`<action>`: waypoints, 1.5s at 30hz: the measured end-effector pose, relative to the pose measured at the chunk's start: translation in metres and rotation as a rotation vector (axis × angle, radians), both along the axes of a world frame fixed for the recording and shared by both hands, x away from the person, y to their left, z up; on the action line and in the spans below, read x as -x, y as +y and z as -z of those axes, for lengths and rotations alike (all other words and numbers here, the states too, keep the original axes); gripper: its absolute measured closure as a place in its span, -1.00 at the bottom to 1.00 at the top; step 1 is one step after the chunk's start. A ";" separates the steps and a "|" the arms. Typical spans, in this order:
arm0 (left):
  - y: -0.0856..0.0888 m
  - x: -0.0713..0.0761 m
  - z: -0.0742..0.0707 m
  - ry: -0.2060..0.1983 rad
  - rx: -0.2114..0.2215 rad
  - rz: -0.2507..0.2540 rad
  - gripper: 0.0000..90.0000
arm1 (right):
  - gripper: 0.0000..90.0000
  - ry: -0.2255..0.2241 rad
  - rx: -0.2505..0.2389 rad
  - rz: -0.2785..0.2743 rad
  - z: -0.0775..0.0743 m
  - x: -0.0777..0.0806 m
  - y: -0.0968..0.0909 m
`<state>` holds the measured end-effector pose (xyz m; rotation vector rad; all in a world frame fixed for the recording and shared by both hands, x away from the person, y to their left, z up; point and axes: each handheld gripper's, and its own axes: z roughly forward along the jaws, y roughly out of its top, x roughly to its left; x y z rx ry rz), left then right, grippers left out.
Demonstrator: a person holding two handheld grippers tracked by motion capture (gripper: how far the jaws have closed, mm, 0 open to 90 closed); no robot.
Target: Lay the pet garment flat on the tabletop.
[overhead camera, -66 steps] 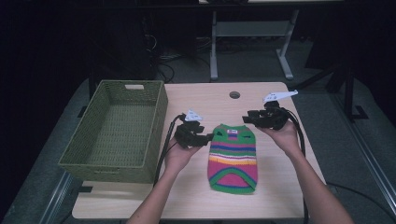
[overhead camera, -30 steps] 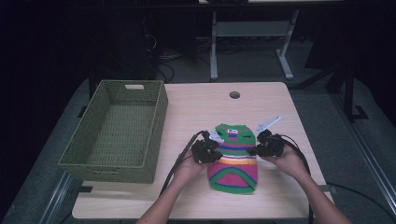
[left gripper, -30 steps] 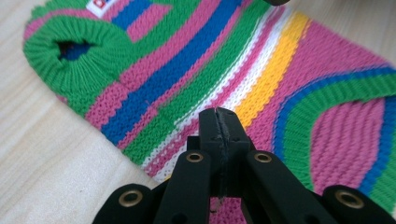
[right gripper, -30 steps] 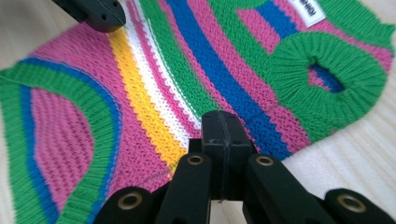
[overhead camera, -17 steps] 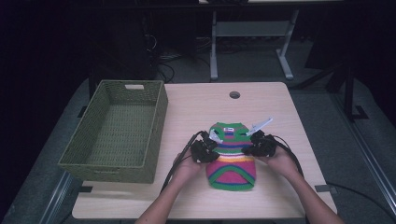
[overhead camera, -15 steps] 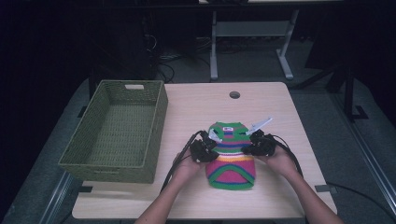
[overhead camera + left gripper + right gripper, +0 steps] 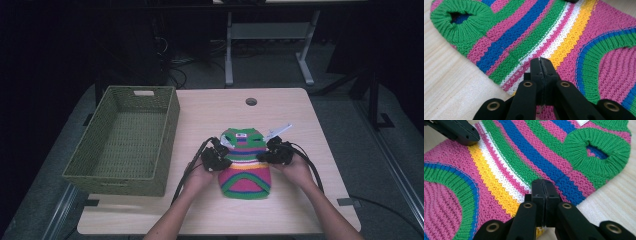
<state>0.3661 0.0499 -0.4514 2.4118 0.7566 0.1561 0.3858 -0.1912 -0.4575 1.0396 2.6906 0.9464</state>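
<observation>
One striped knitted sweater [image 7: 246, 162] lies flat on the table [image 7: 210, 110], right of centre and toward the near edge. Since a moment ago both hands have come in from its far corners to its middle: the left gripper [image 7: 541, 62] and right gripper [image 7: 542, 184] each show jaws pressed together at its left and right edges, seemingly pinching the knit, probably to fold or lift it. Two grippers, one sweater and one empty woven basket [image 7: 125, 137] at the left.

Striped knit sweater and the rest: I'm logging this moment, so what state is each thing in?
Striped knit sweater: lying flat on the table, both side edges pinched.
Left gripper: shut on the sweater's edge.
Right gripper: shut on the opposite edge.
Woven basket: upright, empty.
Table: carries basket and sweater.
</observation>
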 end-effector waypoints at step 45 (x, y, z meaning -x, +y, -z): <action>0.033 0.015 -0.026 -0.020 0.134 -0.108 -0.21 | -0.19 -0.009 -0.179 0.023 -0.027 0.021 -0.047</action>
